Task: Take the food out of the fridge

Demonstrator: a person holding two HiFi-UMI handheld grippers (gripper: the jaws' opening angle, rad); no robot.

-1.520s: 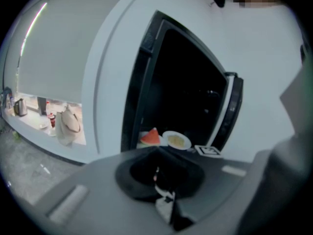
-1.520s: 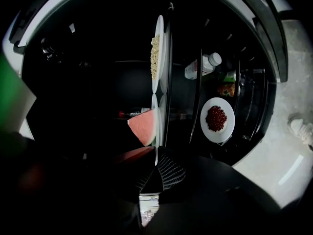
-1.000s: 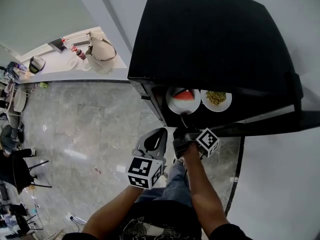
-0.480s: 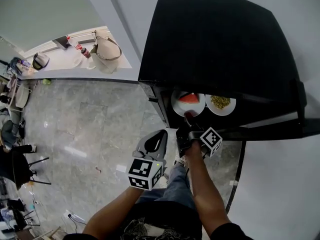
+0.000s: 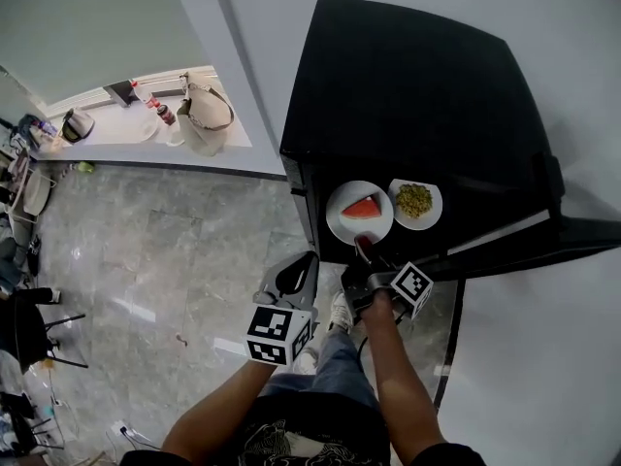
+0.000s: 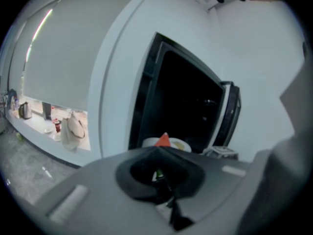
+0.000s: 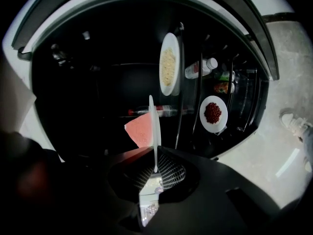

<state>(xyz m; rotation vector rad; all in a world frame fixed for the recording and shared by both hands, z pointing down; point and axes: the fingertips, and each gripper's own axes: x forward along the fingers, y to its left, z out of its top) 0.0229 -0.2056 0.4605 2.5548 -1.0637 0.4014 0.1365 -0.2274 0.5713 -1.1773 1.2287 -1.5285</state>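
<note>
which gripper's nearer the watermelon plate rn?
Right. The right gripper is shut on the rim of the watermelon plate; the left gripper sits below and left of it, apart, outside the fridge.

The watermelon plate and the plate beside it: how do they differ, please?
The watermelon plate looks larger than the neighbouring plate. It carries a red wedge; the neighbour a yellow-green heap. The right gripper grips the first; the neighbour is untouched. Both are round and white.

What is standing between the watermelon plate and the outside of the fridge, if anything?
Nothing visible. The right gripper grips the watermelon plate by its near rim, the fridge door is open, and the left gripper is off to one side.
</note>
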